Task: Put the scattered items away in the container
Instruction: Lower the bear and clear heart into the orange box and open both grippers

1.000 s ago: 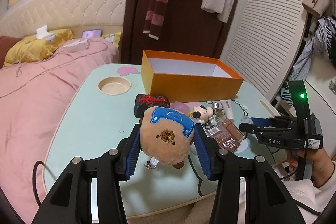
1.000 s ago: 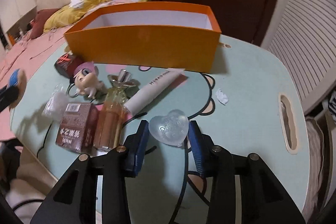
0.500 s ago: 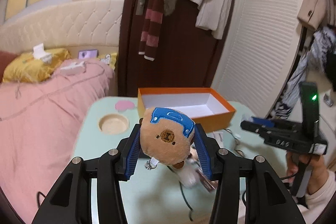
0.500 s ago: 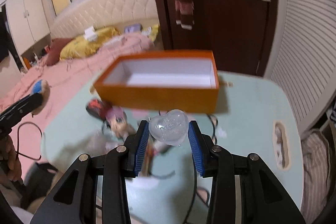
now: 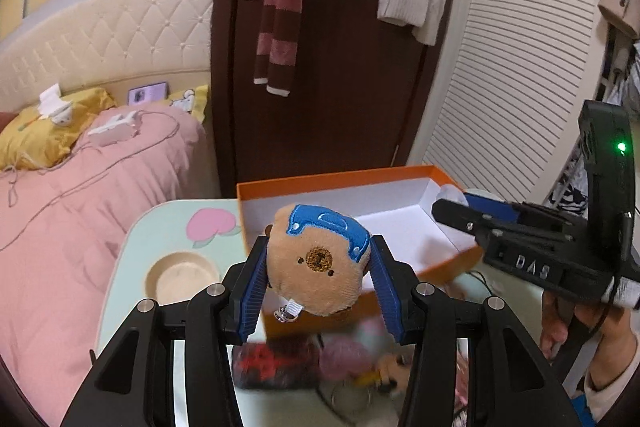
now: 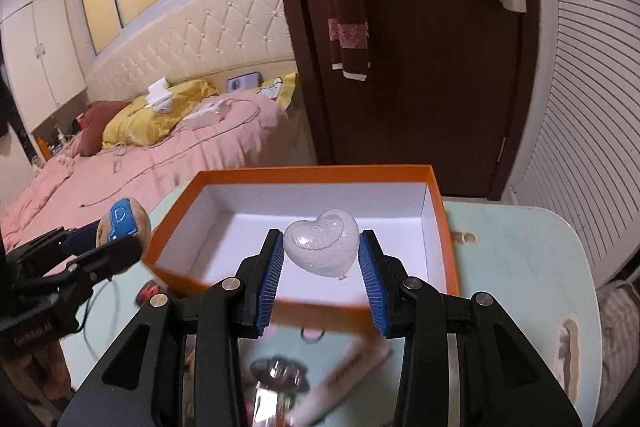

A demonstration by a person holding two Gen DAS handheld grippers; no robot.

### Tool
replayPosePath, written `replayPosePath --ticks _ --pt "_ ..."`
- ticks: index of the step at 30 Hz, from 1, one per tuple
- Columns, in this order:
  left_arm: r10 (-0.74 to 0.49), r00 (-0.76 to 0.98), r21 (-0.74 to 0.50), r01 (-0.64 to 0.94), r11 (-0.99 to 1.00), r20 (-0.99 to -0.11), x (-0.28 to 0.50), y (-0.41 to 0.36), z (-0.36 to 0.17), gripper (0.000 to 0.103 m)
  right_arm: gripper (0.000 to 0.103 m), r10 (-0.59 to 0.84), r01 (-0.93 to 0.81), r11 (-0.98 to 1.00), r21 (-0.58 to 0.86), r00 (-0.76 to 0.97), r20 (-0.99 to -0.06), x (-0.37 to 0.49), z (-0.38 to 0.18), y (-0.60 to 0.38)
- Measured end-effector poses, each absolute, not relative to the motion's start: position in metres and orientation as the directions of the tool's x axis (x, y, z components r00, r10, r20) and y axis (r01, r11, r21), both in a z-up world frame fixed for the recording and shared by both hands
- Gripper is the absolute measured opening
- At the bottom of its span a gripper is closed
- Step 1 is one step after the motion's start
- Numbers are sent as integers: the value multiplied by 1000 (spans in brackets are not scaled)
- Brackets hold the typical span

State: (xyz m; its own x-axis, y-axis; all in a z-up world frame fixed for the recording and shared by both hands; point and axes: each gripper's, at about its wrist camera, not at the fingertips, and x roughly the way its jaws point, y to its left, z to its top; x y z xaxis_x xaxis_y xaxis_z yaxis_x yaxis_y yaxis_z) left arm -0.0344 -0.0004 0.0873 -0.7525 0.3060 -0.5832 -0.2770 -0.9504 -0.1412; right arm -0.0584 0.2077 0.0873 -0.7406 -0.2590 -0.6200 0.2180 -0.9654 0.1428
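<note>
My left gripper (image 5: pixel 317 277) is shut on a tan plush bear head with a blue cap (image 5: pixel 316 263), held above the table just in front of the orange box (image 5: pixel 340 183). My right gripper (image 6: pixel 321 259) is shut on a clear heart-shaped case (image 6: pixel 322 245), held over the near wall of the orange box (image 6: pixel 316 173), whose white inside shows nothing in it. The right gripper also shows in the left wrist view (image 5: pixel 452 205) at the box's right end. The left gripper with the bear shows in the right wrist view (image 6: pixel 120 231), left of the box.
Blurred loose items lie on the pale green table (image 5: pixel 160 227) below me: a dark red pouch (image 5: pixel 272 367), a small doll (image 5: pixel 360 355), a white tube (image 6: pixel 348 363) and a bottle (image 6: pixel 280 375). A round recess (image 5: pixel 180 275) sits left. A pink bed (image 5: pixel 80 187) stands left, a dark door (image 5: pixel 340 87) behind.
Both grippers have risen from the table and moved forward toward the orange box, each still holding its item. The heart case is now over the box's near wall.
</note>
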Motion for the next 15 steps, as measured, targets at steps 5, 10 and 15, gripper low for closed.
replayPosePath --ticks 5,10,15 --pt "284 -716 -132 -261 -956 -638 -60 12 63 48 40 -234 205 -971 123 -714 -660 -74 67 201" --pt "263 -726 -89 -269 -959 -635 -61 22 60 51 41 -205 209 -975 73 -722 -661 -69 59 198" --pt "277 -721 -109 -271 -956 -635 -63 19 61 51 41 -199 203 -977 72 -723 -662 -69 59 201"
